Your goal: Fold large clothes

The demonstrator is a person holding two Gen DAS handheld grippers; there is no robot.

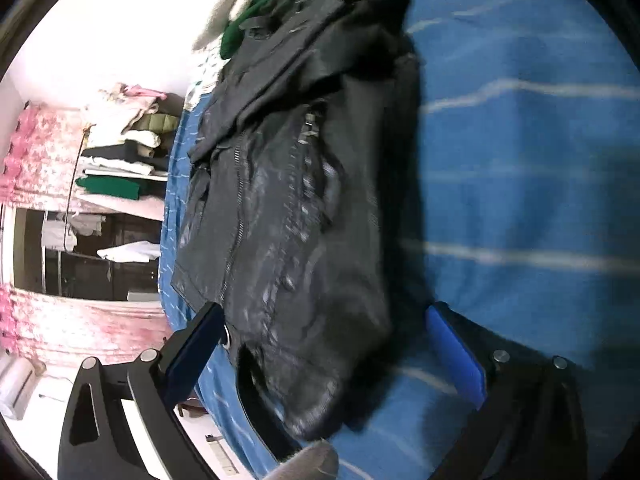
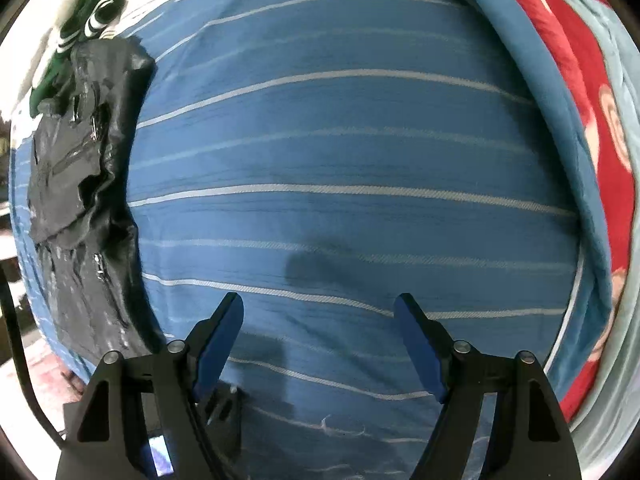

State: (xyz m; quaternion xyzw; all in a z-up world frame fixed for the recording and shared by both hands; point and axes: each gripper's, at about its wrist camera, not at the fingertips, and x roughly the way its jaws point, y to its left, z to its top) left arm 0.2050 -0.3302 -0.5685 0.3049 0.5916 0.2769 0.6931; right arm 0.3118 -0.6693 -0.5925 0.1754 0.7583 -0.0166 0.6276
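A black shiny jacket [image 1: 296, 208] with zippers lies folded in a long strip on the blue striped bedsheet [image 1: 520, 160]. My left gripper [image 1: 320, 320] is open, its blue-padded fingers [image 1: 452, 344] standing either side of the jacket's near end, just above it. The jacket also shows in the right wrist view [image 2: 84, 184] at the far left of the bed. My right gripper [image 2: 320, 312] is open and empty over the bare sheet [image 2: 340, 160], well to the right of the jacket.
A green and white garment [image 2: 92, 20] lies beyond the jacket's far end. A red and light-blue blanket [image 2: 580, 100] is bunched along the bed's right side. Shelves of folded clothes [image 1: 120, 152] and a pink curtain [image 1: 44, 160] stand past the bed's edge.
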